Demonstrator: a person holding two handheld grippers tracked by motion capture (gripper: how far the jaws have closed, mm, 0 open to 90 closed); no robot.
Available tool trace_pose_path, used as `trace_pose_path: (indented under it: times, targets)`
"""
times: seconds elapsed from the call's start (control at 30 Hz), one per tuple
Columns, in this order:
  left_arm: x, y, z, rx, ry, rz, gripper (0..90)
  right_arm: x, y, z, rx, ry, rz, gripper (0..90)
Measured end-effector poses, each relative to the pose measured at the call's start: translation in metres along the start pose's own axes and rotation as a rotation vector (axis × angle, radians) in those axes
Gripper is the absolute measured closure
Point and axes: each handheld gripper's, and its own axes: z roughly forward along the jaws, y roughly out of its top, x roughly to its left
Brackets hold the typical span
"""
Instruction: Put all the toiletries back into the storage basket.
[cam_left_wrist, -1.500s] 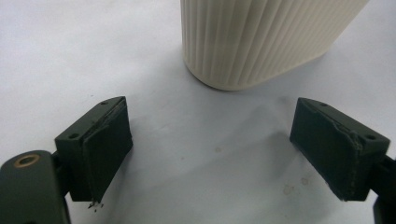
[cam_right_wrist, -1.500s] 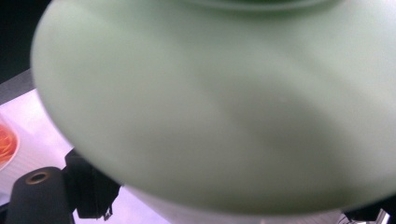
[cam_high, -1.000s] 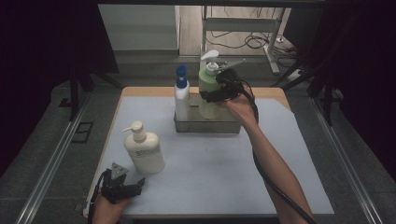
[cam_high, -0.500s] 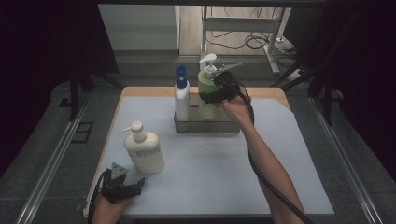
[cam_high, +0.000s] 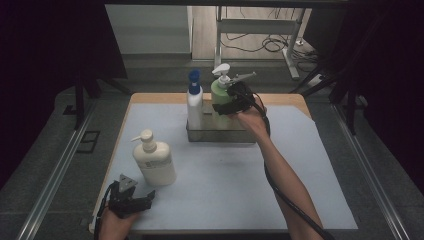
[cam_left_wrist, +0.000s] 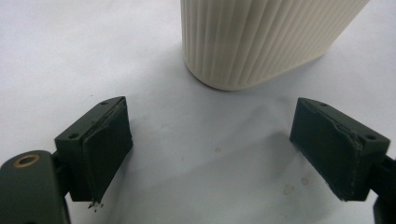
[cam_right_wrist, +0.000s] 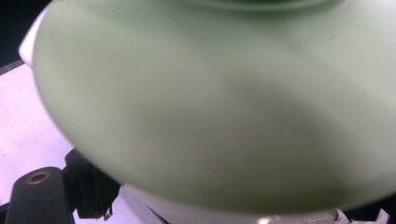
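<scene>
Both arms are bare, with no sleeves on the forearms. The left gripper (cam_high: 131, 199) is a black, blocky tool with a small grey three-cornered plate on top, toward 12 o'clock of the hand (cam_high: 116, 224) that carries it. In the left gripper view its two jaws are dark, matt, wedge-shaped blocks, each faced with a flat black pad worn and frayed along the edges. Small screw holes dot the outer faces, and a brass-coloured ring sits in the black body at 8 o'clock. The right gripper (cam_high: 231, 99) is black too, with a black cable trailing along the forearm toward 5 o'clock. The right gripper view shows the same brass-ringed hole at 8 o'clock.
</scene>
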Motion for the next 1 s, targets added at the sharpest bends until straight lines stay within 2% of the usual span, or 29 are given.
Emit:
trace_pose_path:
  times: [0.53,1.0]
  targets:
    - [0.000,0.000,0.000,0.000,0.000,0.000,12.4,0.000,-0.011,0.013,0.065,0.046,-0.016,12.2]
    - [0.000,0.000,0.000,0.000,0.000,0.000,12.4,-0.002,-0.021,0.023,0.124,0.046,-0.019,12.3]
